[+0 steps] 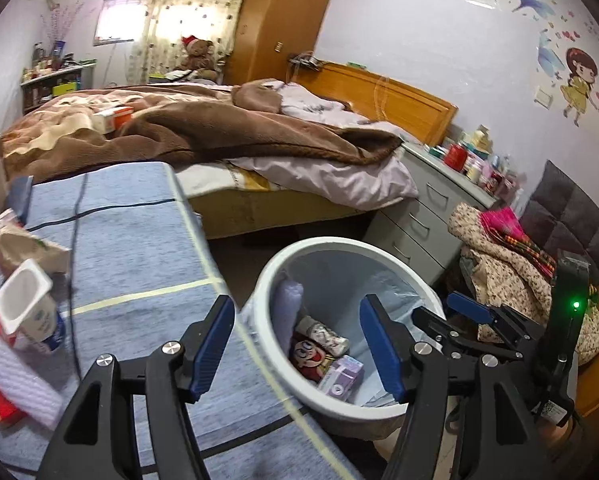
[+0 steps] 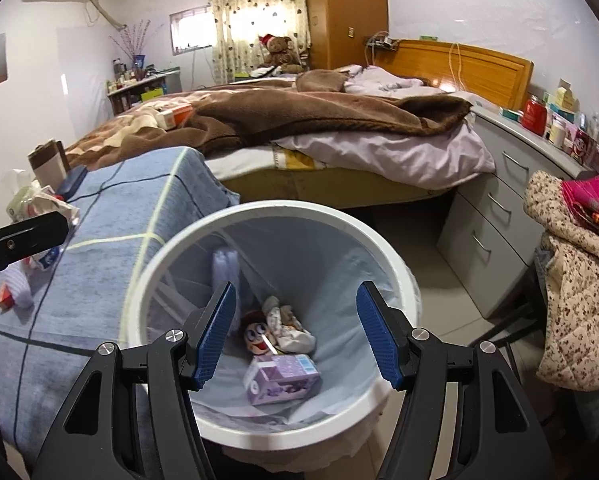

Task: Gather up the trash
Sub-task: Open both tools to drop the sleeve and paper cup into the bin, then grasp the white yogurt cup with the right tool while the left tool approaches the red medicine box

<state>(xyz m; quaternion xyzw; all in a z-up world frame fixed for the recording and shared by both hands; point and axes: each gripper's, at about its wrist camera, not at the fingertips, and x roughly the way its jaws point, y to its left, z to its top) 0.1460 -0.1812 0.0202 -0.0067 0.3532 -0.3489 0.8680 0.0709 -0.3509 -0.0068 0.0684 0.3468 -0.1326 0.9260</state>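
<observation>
A purple carton [image 2: 282, 378] lies among wrappers in the white bin [image 2: 395, 264] beside the blue-clothed table [image 1: 139, 248], under the right hand-held gripper [image 2: 297, 334] and left hand-held gripper [image 1: 297, 350], both wide apart and empty.

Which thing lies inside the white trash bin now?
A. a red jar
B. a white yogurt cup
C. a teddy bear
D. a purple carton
D: the purple carton lies at the bottom of the white trash bin, beside a cartoon-face wrapper and crumpled paper.
</observation>
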